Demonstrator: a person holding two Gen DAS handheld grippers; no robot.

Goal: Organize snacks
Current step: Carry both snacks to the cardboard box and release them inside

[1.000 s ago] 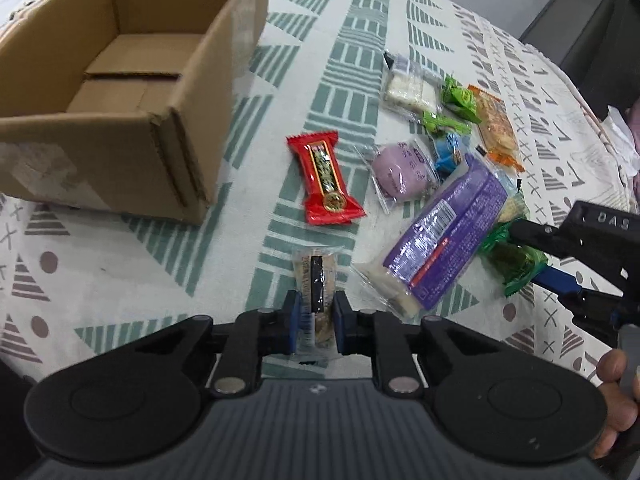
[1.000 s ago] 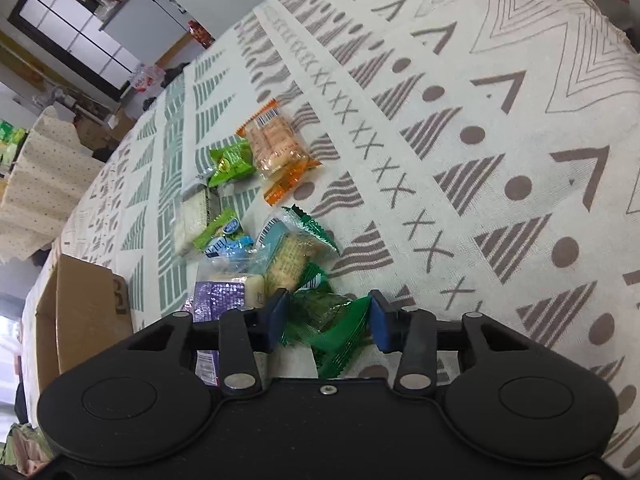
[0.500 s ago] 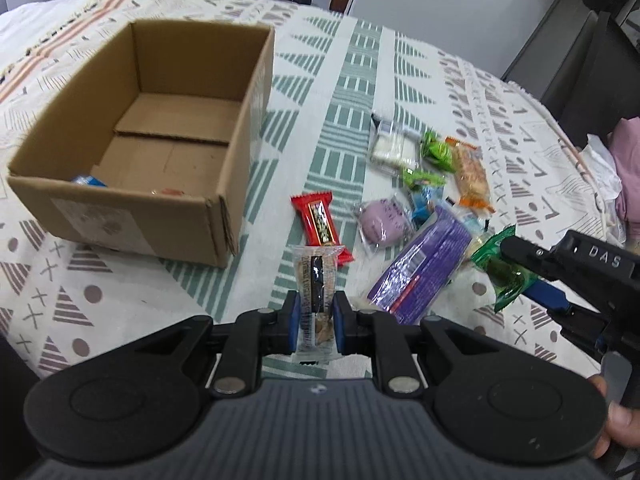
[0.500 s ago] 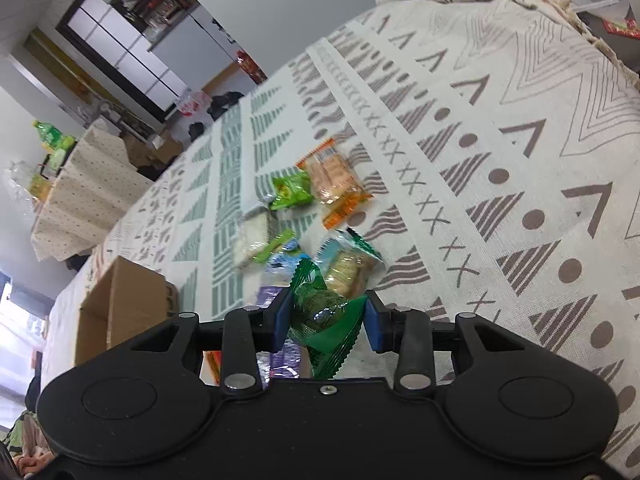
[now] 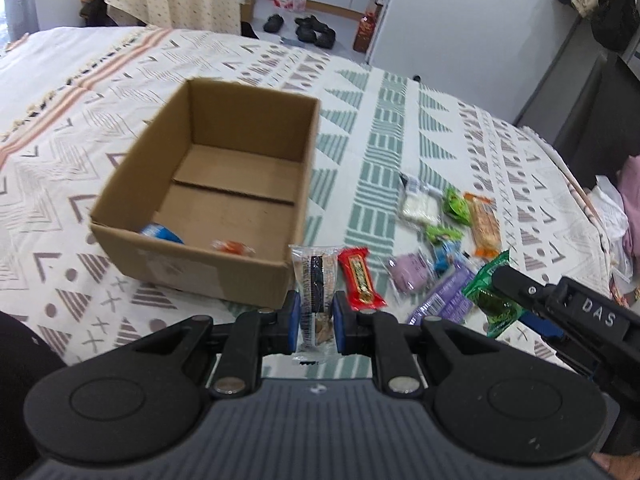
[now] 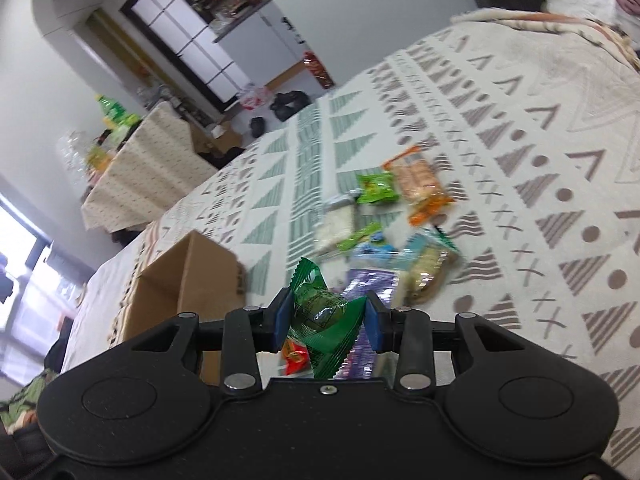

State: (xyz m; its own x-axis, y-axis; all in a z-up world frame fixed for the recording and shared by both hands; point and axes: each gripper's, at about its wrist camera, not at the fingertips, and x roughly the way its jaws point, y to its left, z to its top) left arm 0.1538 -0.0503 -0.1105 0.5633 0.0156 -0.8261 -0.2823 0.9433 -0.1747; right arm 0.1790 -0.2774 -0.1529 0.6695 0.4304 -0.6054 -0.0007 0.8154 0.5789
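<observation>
My left gripper is shut on a clear packet with a dark bar and biscuit, held above the cloth just right of the open cardboard box. The box holds a blue packet and an orange one. My right gripper is shut on a green snack packet, lifted off the table; the left wrist view shows that green packet at lower right. Loose on the cloth lie a red bar, a purple round snack, a purple packet and several others.
The patterned tablecloth covers the whole table. An orange cracker packet, a white packet and small green packets sit behind the pile. A dark chair and pink cloth stand at the right edge.
Both grippers have risen from the table with their packets. The box interior has come into view in the left wrist view, and the right wrist view has tilted up toward the room.
</observation>
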